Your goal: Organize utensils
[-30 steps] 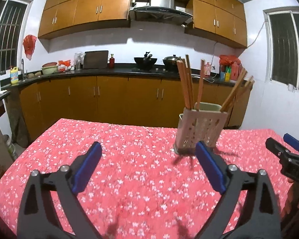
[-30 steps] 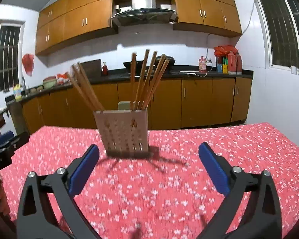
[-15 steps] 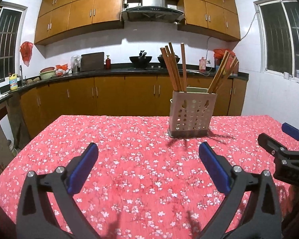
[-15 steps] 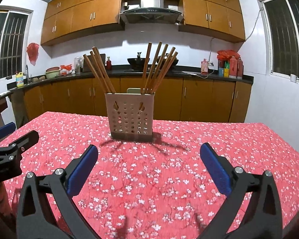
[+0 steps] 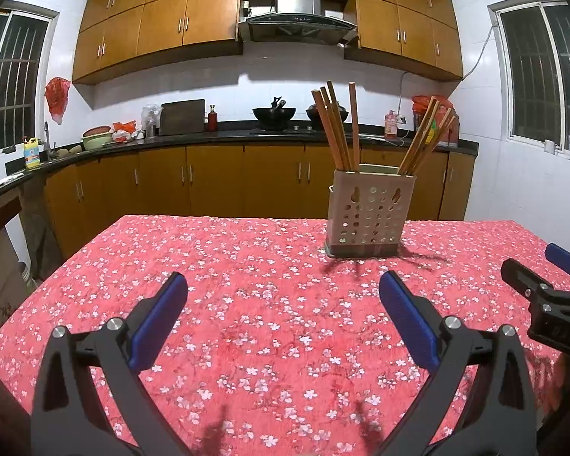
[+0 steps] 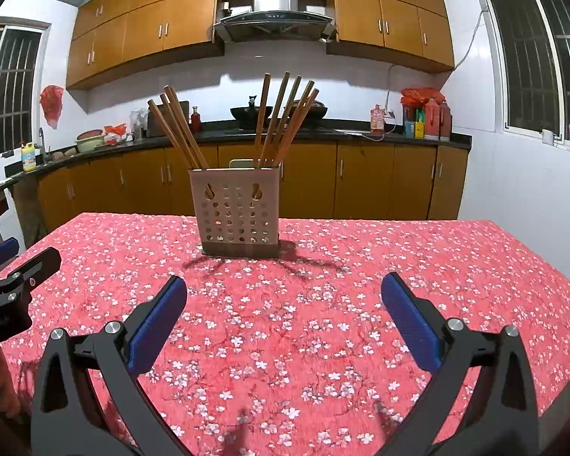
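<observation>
Looking from the left wrist, the left gripper point(image 5: 283, 296), jaws apart and empty, sees the chopstick holder point(image 5: 368, 214) far and right. From the right wrist, the right gripper point(image 6: 284, 298), also apart, faces it nearly head-on, chopsticks point(image 6: 285, 121) upright.

home kitchen: wooden cabinets point(image 5: 193, 22), range hood point(image 5: 298, 15), wok point(image 5: 273, 113) on counter point(image 5: 209, 137)

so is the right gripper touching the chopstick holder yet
Apart. In the right wrist view the right gripper stands open over the tablecloth, with a wide strip of cloth between its fingertips and the chopstick holder.
</observation>
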`<state>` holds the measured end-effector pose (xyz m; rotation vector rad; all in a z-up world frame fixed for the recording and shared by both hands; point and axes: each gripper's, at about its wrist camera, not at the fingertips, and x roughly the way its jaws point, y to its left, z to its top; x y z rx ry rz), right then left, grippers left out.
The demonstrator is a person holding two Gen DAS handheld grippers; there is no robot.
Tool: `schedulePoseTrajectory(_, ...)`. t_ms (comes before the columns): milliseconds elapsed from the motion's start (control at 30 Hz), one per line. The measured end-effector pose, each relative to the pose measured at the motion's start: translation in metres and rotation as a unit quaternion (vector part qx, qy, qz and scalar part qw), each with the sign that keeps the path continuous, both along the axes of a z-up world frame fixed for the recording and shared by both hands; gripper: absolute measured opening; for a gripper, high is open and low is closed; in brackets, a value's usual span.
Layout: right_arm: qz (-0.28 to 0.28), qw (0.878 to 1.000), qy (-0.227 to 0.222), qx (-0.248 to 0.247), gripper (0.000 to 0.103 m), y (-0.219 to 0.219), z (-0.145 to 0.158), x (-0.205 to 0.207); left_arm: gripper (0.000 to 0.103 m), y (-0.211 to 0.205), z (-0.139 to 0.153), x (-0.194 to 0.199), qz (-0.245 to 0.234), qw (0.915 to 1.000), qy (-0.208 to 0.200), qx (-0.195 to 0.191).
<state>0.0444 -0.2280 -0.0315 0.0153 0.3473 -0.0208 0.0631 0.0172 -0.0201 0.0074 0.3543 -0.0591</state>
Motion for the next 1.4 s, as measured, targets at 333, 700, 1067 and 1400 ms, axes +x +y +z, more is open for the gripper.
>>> schedulePoseTrajectory(333, -0.003, 1.0, 0.002, 0.001, 0.101, -0.0008, -0.0026, -0.0017, 0.099, -0.0015, -0.0022, 0.0011, 0.0, 1.0, 0.004, 0.0)
schedulePoseTrajectory(700, -0.003, 1.0, 0.004, 0.003, 0.101, -0.0018, -0.0028, -0.0011, 0.099, -0.0023, -0.0026, 0.0007, 0.001, 1.0, 0.005, -0.001)
schedulePoseTrajectory(1067, -0.002, 1.0, 0.006, 0.004, 0.101, -0.0026, -0.0037, -0.0015, 0.099, -0.0018, -0.0026, 0.0009, 0.001, 1.0, 0.005, -0.001)
schedulePoseTrajectory(1400, -0.003, 1.0, 0.005, 0.004, 0.101, -0.0023, -0.0033, -0.0014, 0.099, -0.0016, -0.0029, 0.0007, 0.002, 1.0, 0.005, -0.001)
